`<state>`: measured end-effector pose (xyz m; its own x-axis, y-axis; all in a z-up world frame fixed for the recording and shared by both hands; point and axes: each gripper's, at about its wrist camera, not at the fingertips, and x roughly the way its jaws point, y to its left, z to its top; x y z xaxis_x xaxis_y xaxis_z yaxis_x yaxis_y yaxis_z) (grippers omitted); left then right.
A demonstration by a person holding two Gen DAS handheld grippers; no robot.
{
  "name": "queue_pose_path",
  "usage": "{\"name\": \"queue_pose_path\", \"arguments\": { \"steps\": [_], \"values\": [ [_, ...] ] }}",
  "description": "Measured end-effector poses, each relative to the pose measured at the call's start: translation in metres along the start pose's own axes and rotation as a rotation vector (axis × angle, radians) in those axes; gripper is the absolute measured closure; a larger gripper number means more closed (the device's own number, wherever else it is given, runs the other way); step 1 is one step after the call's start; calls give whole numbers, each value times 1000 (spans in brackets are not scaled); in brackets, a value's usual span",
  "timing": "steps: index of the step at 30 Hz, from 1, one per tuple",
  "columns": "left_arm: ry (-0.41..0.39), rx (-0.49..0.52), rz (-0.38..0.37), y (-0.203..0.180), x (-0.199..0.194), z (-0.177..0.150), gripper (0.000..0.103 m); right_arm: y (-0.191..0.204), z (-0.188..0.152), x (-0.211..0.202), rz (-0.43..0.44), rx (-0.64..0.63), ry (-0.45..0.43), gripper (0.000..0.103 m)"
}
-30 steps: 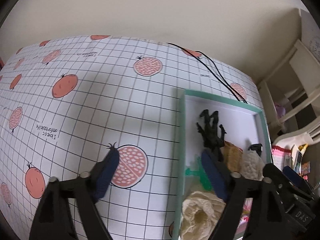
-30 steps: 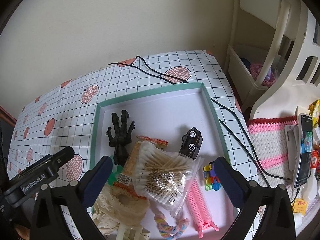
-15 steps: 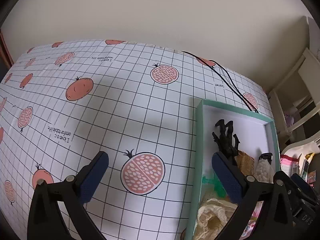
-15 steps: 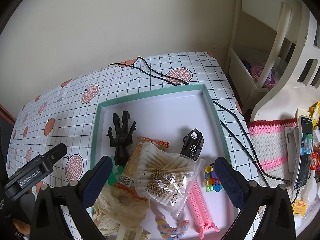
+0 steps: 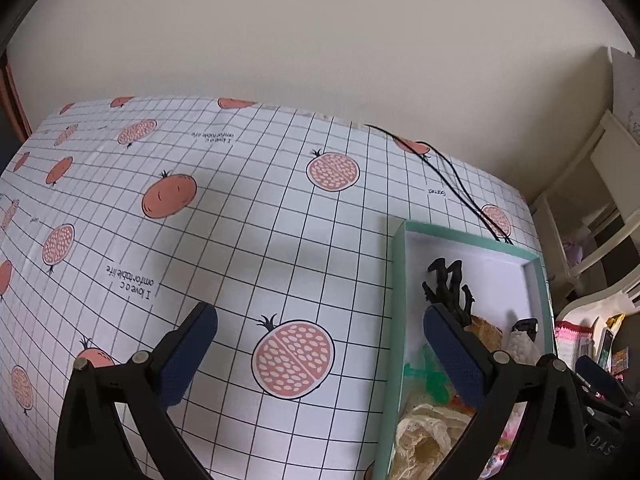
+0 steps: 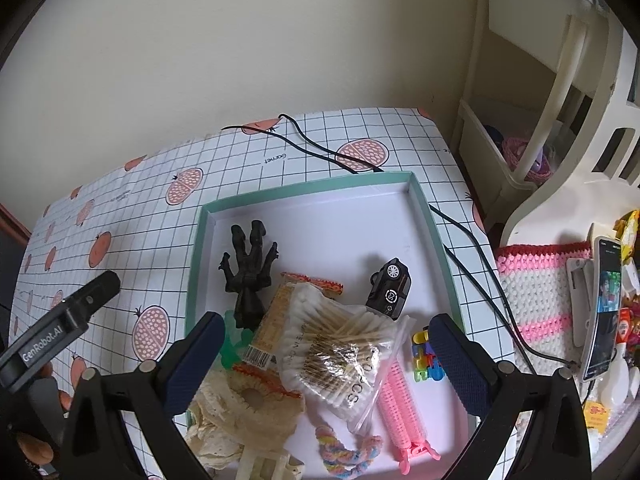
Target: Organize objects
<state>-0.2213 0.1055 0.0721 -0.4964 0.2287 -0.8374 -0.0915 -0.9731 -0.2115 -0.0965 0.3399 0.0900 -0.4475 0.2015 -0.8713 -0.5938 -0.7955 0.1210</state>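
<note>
Green-rimmed tray (image 6: pixel 422 200) holds all the small things in one heap at its near end: a black figure (image 6: pixel 248 276), a bag of swabs (image 6: pixel 336 348), a toy car (image 6: pixel 390 290), a pink clip (image 6: pixel 400 412) and lace cloth (image 6: pixel 236 408). The far end is bare. The right gripper (image 6: pixel 324 348) hangs above the swabs with jaws wide apart and empty, probably to choose one piece. The left gripper (image 5: pixel 320 344), also apart and empty, waits over the tablecloth (image 5: pixel 240 208) beside the tray, perhaps where pieces go.

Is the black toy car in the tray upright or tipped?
Tipped: the black toy car lies on its side in the tray, wheels facing the camera.
</note>
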Motion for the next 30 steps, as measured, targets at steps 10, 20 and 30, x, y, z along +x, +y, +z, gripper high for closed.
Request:
{"name": "queue_pose_path", "arguments": {
  "steps": [10, 20, 30],
  "values": [
    [-28, 16, -10, 8, -27, -8, 0, 14, -9, -22, 10, -5, -14, 0],
    [-54, 73, 25, 14, -53, -26, 0, 24, -29, -46, -12, -26, -30, 0],
    [-66, 139, 33, 19, -71, -62, 0, 29, -69, -55, 3, 0, -36, 0]
  ]
}}
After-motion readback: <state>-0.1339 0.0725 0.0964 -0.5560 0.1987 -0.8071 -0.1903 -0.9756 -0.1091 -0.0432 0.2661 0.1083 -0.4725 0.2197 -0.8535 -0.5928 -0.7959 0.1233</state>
